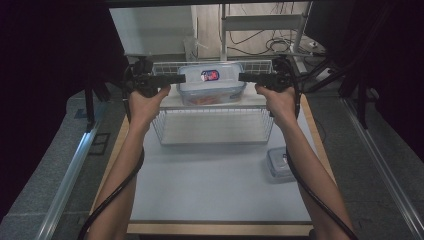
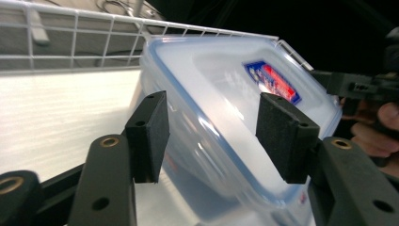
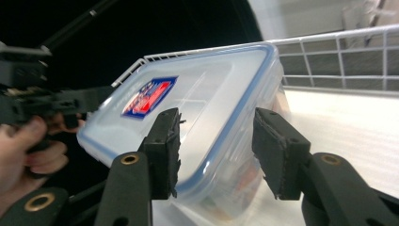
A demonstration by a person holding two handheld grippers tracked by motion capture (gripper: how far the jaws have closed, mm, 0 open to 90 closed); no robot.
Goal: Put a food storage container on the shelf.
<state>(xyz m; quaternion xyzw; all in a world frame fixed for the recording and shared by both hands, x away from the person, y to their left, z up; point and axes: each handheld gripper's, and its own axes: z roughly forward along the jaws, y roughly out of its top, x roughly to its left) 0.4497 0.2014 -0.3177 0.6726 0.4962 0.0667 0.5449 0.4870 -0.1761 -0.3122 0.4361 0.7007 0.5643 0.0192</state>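
The lidded container point(image 1: 211, 83) sits on the wire rack's point(image 1: 215, 125) top shelf, toward its rear edge. The left gripper point(image 1: 181, 79) and right gripper point(image 1: 242, 77) flank its two ends, jaws half open astride the lid rim, pads not clearly pressing. Judgement: both should close evenly on the ends before any lift, keeping the container level. The gripper views show the pad gaps and label point(image 2: 273, 81); the high view adds a second small container point(image 1: 278, 163) at the table's right edge.
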